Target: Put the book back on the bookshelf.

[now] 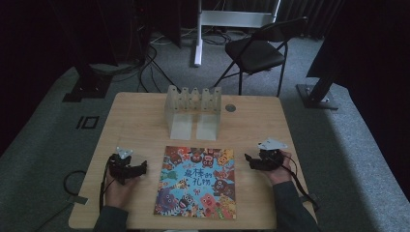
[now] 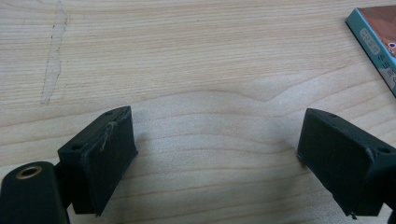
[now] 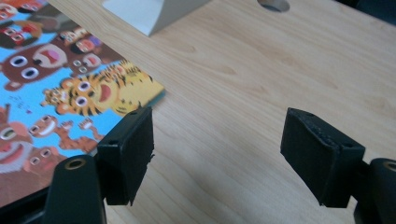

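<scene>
- Picture book, thin, with a bright cartoon-animal cover (image 1: 197,182), is lying flat on the pale wooden table (image 1: 251,121), centred at the near edge between my two hands, long axis running away from me toward the translucent slotted plastic rack (image 1: 192,110).
- I am holding my left gripper (image 1: 140,168) to the book's left, jaws spread wide and gripping nothing; bare wood is sitting between them, and the book's teal edge (image 2: 373,46) is lying ahead and off to that view's right.
- I am holding my right gripper (image 1: 247,158) to the book's right, jaws equally wide and empty.
- Right is looking nearer: in its own view the book's far right corner, with the tiger (image 3: 93,93), is lying just beside one jaw.
</scene>
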`<action>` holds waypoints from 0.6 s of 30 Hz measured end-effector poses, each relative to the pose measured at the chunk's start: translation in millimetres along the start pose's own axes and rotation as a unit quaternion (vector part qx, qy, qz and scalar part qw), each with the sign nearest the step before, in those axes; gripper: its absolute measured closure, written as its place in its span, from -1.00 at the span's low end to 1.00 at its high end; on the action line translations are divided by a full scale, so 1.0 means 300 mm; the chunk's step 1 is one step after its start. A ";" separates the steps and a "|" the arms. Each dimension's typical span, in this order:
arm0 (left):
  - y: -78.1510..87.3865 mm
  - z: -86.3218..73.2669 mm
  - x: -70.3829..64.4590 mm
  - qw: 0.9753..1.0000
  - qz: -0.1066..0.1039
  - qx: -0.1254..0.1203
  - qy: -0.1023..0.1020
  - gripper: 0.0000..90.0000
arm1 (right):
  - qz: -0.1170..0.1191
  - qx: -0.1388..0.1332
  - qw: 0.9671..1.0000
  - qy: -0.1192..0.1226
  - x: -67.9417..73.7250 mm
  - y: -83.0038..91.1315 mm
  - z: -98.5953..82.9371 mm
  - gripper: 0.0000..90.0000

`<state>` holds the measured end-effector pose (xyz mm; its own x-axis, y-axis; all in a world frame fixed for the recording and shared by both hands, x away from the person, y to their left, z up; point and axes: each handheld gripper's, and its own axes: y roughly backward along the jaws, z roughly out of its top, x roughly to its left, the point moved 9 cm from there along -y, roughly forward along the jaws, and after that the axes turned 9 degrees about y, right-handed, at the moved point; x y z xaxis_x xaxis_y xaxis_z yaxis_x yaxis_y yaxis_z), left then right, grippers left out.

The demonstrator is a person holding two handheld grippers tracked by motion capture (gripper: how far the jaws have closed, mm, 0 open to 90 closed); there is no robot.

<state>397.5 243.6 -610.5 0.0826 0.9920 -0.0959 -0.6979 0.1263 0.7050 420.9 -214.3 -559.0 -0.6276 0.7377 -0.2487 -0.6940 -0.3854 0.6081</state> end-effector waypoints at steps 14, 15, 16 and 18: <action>0.000 0.000 0.000 1.000 0.000 0.000 0.000 -0.75 | 0.009 -0.012 0.999 0.039 0.040 0.007 0.095 -0.44; 0.000 0.000 0.000 1.000 0.000 0.000 0.000 -0.75 | 0.010 -0.011 0.999 0.040 0.043 0.005 0.097 -0.44; 0.000 0.000 0.000 1.000 0.000 0.000 0.000 -0.75 | 0.011 -0.011 0.999 0.042 0.046 0.003 0.100 -0.44; 0.000 0.000 0.000 1.000 0.000 0.000 0.000 -0.75 | 0.013 -0.011 0.999 0.046 0.052 -0.001 0.106 -0.44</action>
<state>397.5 243.6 -610.5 0.0834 0.9919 -0.0960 -0.6979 0.1269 0.7049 422.6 -185.1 -539.0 -0.6749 0.6733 -0.3020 -0.6836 -0.4162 0.5996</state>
